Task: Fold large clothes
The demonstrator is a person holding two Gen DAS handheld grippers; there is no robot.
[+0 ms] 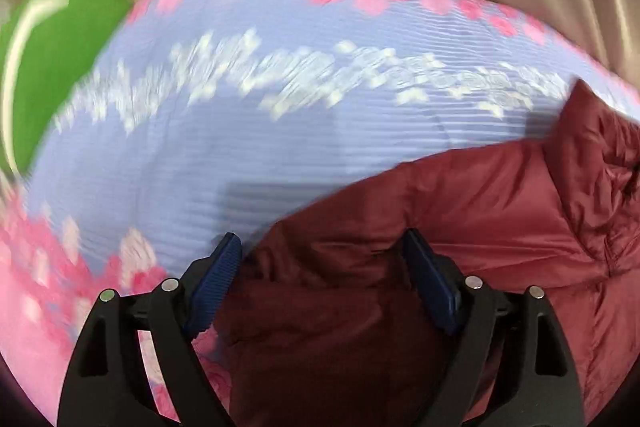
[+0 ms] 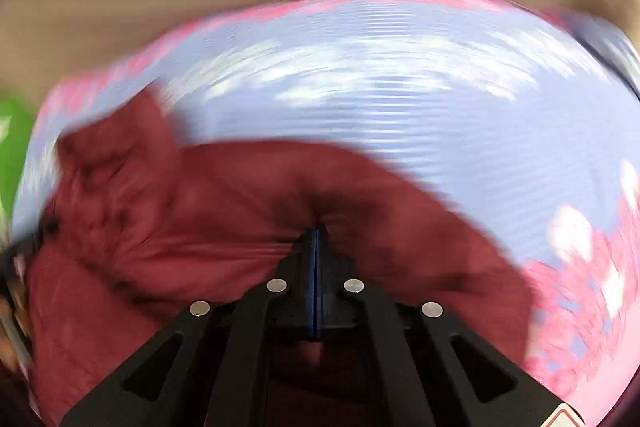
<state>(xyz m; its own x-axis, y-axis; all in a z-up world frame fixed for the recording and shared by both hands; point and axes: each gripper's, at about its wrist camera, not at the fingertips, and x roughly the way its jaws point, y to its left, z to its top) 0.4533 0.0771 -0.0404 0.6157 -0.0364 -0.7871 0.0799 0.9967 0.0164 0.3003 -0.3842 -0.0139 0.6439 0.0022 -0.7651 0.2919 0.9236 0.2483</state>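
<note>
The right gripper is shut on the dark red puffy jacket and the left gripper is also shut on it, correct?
Not quite. The left gripper is open in the left wrist view. The right gripper is indeed shut on the dark red puffy jacket.

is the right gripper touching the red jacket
Touching. The right wrist view shows the right gripper shut on a pinch of the red jacket, fabric pulled taut.

Both wrist views look steeply down, close over a maroon jacket (image 1: 460, 211) on a lilac-and-pink bedspread (image 1: 248, 147). The left shows its near-left part, the right its near-right; both share the green item (image 1: 48, 59) far left.
</note>
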